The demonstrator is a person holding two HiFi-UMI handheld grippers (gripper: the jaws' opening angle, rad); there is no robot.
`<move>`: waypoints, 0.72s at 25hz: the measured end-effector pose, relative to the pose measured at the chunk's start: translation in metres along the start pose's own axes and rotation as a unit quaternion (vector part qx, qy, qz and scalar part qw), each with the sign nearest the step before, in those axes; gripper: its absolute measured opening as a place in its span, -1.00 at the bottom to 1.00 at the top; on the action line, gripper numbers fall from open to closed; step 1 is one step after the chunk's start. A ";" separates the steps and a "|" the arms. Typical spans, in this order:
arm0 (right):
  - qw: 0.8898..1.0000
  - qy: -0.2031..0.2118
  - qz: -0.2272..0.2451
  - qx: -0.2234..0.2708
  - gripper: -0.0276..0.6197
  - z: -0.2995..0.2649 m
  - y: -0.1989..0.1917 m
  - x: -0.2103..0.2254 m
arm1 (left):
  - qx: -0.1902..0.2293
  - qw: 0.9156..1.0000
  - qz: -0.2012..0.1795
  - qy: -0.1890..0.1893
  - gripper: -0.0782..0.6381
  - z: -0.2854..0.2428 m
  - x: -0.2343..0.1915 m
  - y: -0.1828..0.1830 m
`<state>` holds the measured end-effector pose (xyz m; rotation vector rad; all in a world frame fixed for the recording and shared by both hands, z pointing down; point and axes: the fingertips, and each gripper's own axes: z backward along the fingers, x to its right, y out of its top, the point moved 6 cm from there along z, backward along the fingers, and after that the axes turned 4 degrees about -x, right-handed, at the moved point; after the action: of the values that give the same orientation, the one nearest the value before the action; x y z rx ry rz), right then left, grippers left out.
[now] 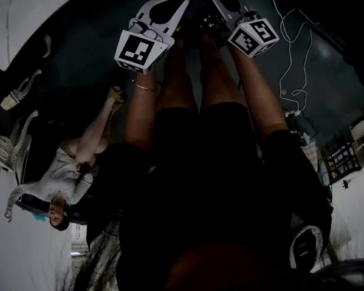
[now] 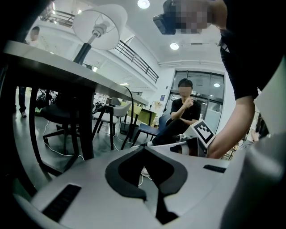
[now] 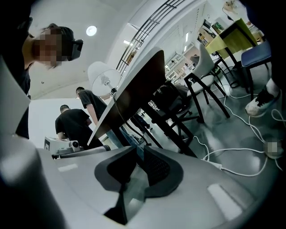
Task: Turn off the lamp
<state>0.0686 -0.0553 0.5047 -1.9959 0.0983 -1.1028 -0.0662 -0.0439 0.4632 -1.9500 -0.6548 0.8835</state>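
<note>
1. Head view: both tongs hung at twelve o'clock beyond the person's legs, left gripper [image 1: 163, 12] beside right gripper [image 1: 227, 12]; no lamp showed.
2. Left gripper view: jaws closed tip to tip, empty. The lamp [image 2: 100, 27] stood on the table [image 2: 53, 62] at eleven o'clock, well apart.
3. Right gripper view: jaws all but closed, empty; lamp [image 3: 103, 76] at ten o'clock. It looked light and top-heavy (thin shade, I'd guess), so steady the stem, not the shade.
</note>
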 end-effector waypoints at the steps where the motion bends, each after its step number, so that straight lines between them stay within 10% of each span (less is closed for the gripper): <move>1: 1.000 0.001 0.001 0.002 -0.77 0.001 0.002 0.000 | 0.000 1.000 0.001 0.001 -0.76 -0.001 0.000 0.000; 18: 1.000 -0.001 0.018 0.020 -0.91 0.035 0.030 -0.013 | 0.007 1.000 0.002 0.011 -0.76 -0.013 0.017 0.019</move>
<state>0.0955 -0.0477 0.4659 -1.9526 0.1097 -1.0727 -0.0437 -0.0478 0.4459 -1.9474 -0.6311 0.8655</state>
